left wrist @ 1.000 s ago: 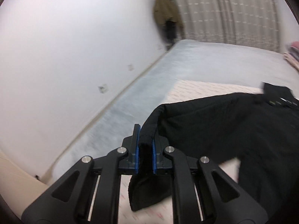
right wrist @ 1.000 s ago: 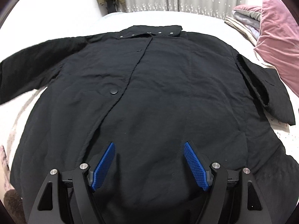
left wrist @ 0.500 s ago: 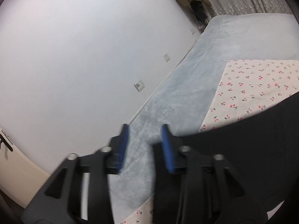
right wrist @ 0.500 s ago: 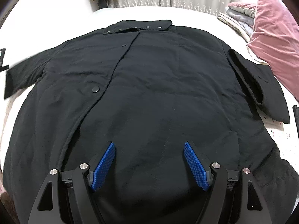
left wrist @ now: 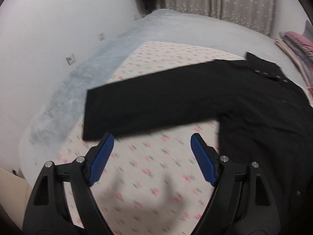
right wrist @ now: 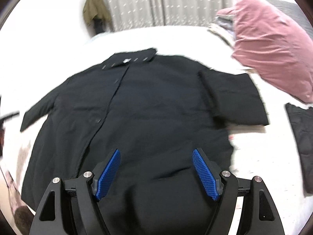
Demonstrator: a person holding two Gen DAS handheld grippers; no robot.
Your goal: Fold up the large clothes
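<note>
The left gripper (left wrist: 152,140) has its two blue-padded fingers spread wide apart, holding nothing, above a floral sheet (left wrist: 156,166) printed with small pink motifs. Just beyond its fingertips lies one sleeve (left wrist: 148,109) of a black coat (right wrist: 137,107), stretched flat toward the wall side, its cuff end squared off. The right gripper (right wrist: 156,156) is likewise spread wide and empty, hovering over the lower front of the coat.

The coat lies face up and spread flat on the sheet, collar (right wrist: 129,59) at the far end with a row of small metal snaps, buttons running down the front placket. Seen from the right wrist, both sleeves extend outward from the coat's body, one to each side.

The sheet covers part of a bed (left wrist: 185,27); past the coat's collar the bed surface is a pale grey-blue blanket. Beside the coat's right sleeve sits a large pink pillow (right wrist: 270,45), with a stack of folded fabrics (right wrist: 223,27) behind it. Another dark garment (right wrist: 301,141) lies near that sleeve, at the picture's edge.

A plain white wall (left wrist: 49,39) runs along the bed on the coat's other side, with two small wall sockets. Beyond the collar end hang pale patterned curtains (right wrist: 160,2), and an olive jacket (right wrist: 95,9) hangs in the corner. Both views are motion-blurred.
</note>
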